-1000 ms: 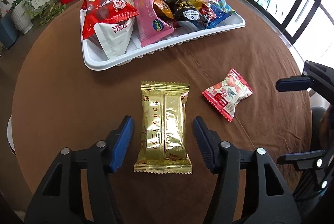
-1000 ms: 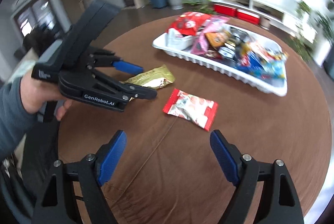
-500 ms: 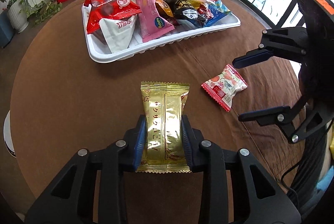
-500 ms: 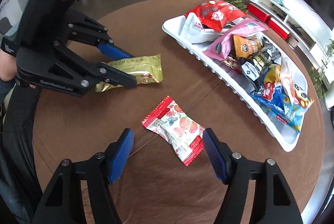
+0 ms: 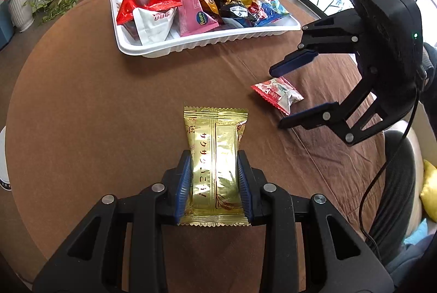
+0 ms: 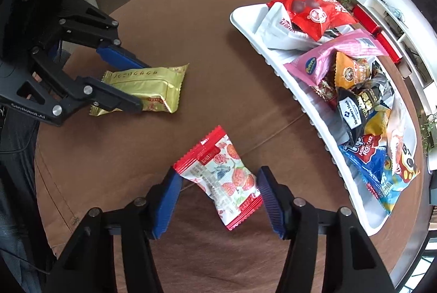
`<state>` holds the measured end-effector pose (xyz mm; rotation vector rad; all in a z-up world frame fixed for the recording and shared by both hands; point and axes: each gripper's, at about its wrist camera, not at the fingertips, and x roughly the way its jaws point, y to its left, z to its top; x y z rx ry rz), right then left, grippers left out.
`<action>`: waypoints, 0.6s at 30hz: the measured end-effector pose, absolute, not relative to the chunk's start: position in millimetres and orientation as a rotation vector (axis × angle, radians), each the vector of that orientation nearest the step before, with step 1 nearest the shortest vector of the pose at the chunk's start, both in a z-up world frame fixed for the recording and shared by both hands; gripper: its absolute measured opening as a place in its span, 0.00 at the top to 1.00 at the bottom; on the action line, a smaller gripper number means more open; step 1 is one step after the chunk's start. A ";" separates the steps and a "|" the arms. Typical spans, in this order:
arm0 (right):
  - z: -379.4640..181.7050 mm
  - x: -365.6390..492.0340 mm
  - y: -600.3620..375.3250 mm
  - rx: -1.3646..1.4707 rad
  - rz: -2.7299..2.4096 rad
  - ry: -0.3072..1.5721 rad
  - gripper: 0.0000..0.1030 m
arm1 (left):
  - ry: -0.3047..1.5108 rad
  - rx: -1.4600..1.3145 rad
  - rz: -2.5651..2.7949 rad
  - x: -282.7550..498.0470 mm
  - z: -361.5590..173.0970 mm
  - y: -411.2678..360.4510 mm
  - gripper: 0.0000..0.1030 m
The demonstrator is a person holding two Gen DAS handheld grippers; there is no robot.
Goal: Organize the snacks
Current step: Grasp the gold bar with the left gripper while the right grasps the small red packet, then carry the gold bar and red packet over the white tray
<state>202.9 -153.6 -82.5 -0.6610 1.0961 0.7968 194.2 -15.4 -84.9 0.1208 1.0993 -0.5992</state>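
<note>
A gold snack packet (image 5: 214, 156) lies on the round brown table (image 5: 82, 107). My left gripper (image 5: 214, 183) is shut on its near half; it also shows in the right wrist view (image 6: 142, 99), gripped on the gold packet (image 6: 153, 88). A small red-and-white strawberry packet (image 6: 221, 175) lies between the fingers of my right gripper (image 6: 218, 200), which is open around it. In the left wrist view the right gripper (image 5: 278, 99) straddles that packet (image 5: 275, 93). A white tray (image 5: 207, 43) at the far side holds several snack bags.
The tray (image 6: 300, 93) runs along the right side in the right wrist view, filled with red, pink, black and blue bags. A seam crosses the tablecloth (image 6: 273, 129). Plants, a low white shelf and windows stand beyond the table.
My left gripper closed on the gold packet. My right gripper moved in over the strawberry packet and now straddles it, jaws narrower than before.
</note>
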 end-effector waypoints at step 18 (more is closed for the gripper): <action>-83.6 213.1 -122.3 -0.707 0.846 1.150 0.60 | 1.095 0.113 -0.601 188.6 -84.3 -16.4 0.71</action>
